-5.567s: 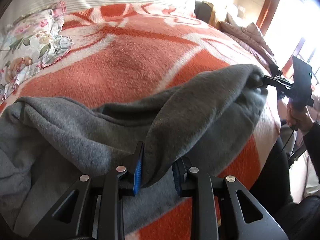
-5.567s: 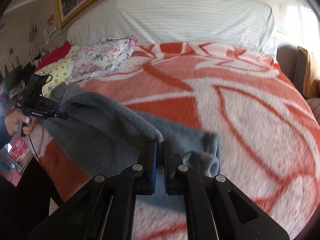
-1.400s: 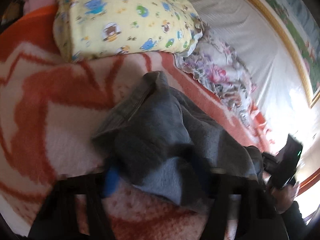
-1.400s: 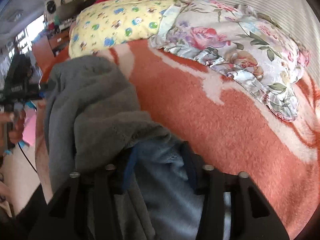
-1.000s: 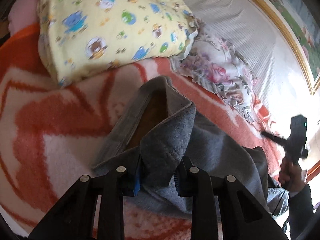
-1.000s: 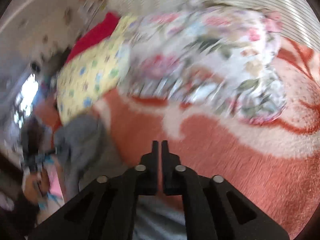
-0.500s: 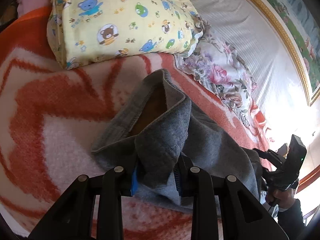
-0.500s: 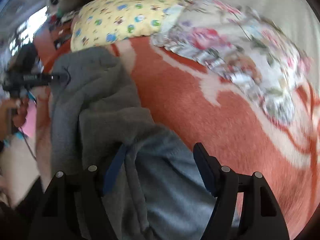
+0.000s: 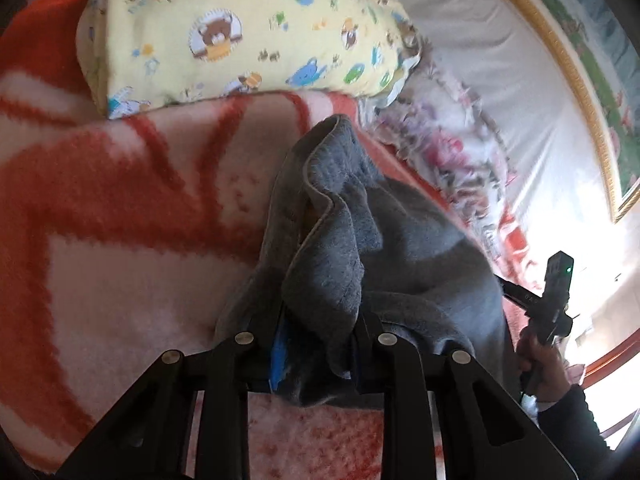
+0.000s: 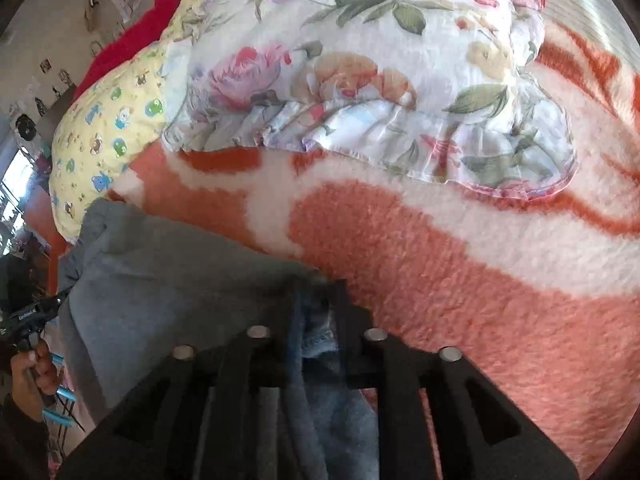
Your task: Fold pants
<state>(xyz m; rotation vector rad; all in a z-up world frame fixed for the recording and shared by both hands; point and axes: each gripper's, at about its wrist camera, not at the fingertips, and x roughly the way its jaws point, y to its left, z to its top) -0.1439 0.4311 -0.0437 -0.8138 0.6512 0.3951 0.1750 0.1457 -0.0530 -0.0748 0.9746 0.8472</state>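
Note:
The grey fleece pants [image 9: 384, 248] lie bunched and folded over on the orange-and-white blanket [image 9: 120, 280]. My left gripper [image 9: 318, 332] is shut on a thick fold at their near edge. In the right wrist view the pants [image 10: 168, 280] spread to the left, and my right gripper [image 10: 318, 308] is shut on their cloth at the blanket's level. The left gripper shows at that view's left edge [image 10: 32, 312], held by a hand. The right gripper shows far right in the left wrist view [image 9: 552, 296].
A yellow cartoon-print pillow [image 9: 240, 28] and a floral pillow [image 10: 360, 80] lie just beyond the pants. A white striped headboard [image 9: 500, 80] stands behind them. A red cushion [image 10: 132, 40] lies at the back. The bed's edge is at the left in the right wrist view.
My right gripper, open around the pants half a second ago, has closed on the cloth and moved nearer the floral pillow. My left gripper keeps its hold; the fold has bunched higher.

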